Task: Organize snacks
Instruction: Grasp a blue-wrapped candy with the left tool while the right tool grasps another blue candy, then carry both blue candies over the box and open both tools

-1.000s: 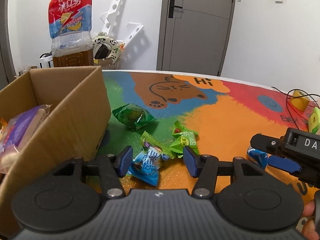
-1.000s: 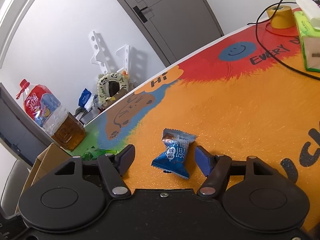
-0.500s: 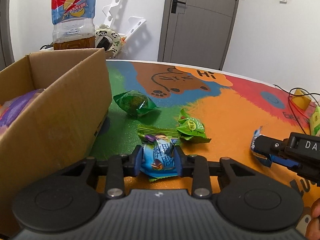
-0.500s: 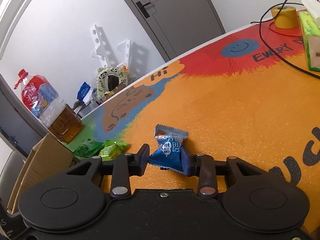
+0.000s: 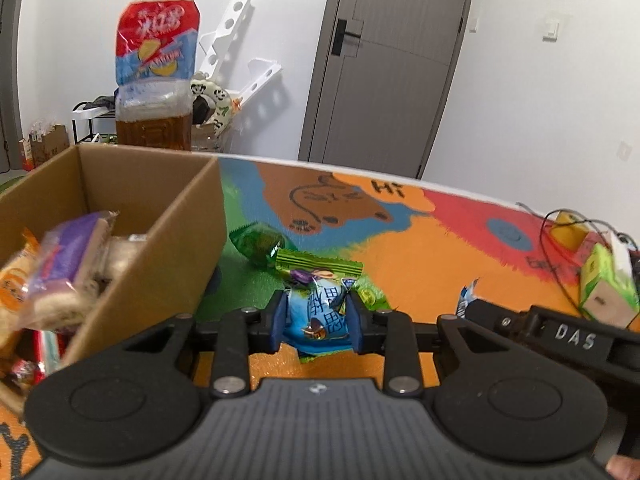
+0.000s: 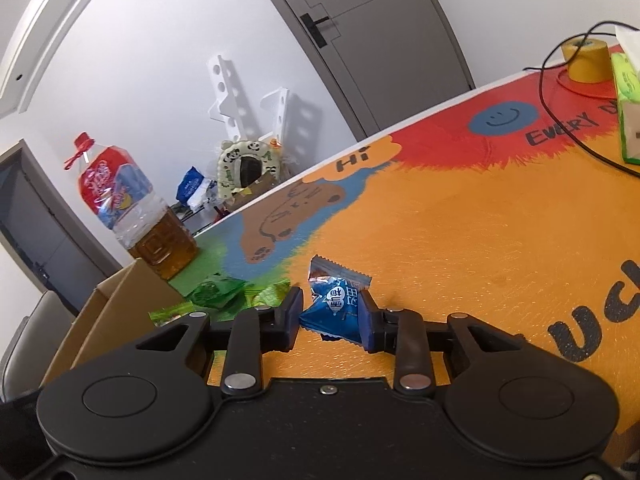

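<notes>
My left gripper [image 5: 316,320] is shut on a light-blue and green snack packet [image 5: 320,304], held just above the colourful table mat [image 5: 420,264], right of the open cardboard box [image 5: 180,220]. Inside the box lie a purple-wrapped snack [image 5: 68,260] and other packets. My right gripper [image 6: 332,320] has its jaws closing on a dark-blue snack packet [image 6: 336,304], with the pads pressing its sides. A dark green packet [image 5: 256,242] and a lighter green one [image 5: 370,296] lie on the mat behind the left gripper. Both also show in the right wrist view, the dark green packet [image 6: 216,294] left of the lighter one [image 6: 274,294].
A large bottle of brown tea [image 5: 154,80] stands behind the box. At the far right are a green tissue box [image 5: 604,284], a yellow tape roll [image 6: 586,58] and a black cable [image 6: 560,120]. The box corner [image 6: 120,308] lies left of the right gripper.
Both grippers went from open around their packets to shut on them. Both packets have risen slightly off the mat, and the left view now looks further into the box.
</notes>
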